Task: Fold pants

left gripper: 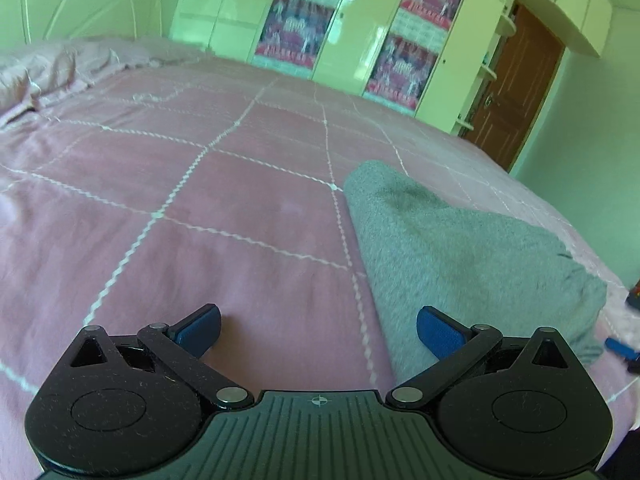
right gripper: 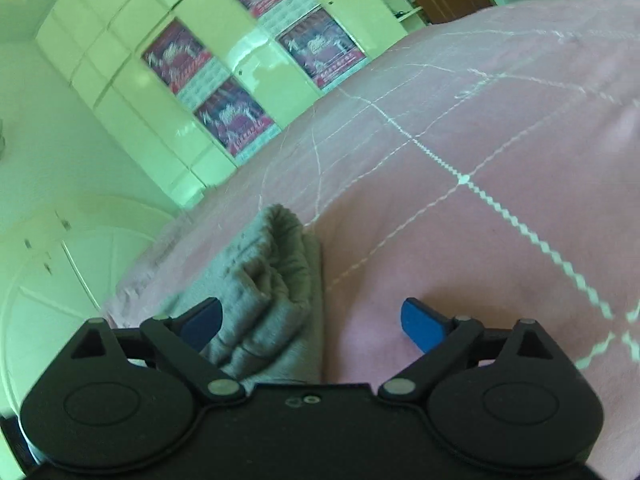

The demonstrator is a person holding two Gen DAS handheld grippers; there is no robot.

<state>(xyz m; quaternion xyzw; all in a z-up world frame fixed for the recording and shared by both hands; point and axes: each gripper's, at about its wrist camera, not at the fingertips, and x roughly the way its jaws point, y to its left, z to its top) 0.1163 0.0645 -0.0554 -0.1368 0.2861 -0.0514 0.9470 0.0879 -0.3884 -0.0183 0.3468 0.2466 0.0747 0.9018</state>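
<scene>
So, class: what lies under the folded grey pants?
The pink quilted bedspread lies under the grey pants. The part directly beneath is covered, so anything there is unseen.

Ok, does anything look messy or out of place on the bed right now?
Nothing stands out. The grey pants lie folded in a compact bundle on the pink quilt, its edges a little bunched. Both tongs, left and right, are open and empty.

pink quilted bedspread (left gripper: 224, 208), poster-covered wardrobe (left gripper: 372, 32), brown door (left gripper: 516, 92)
</scene>
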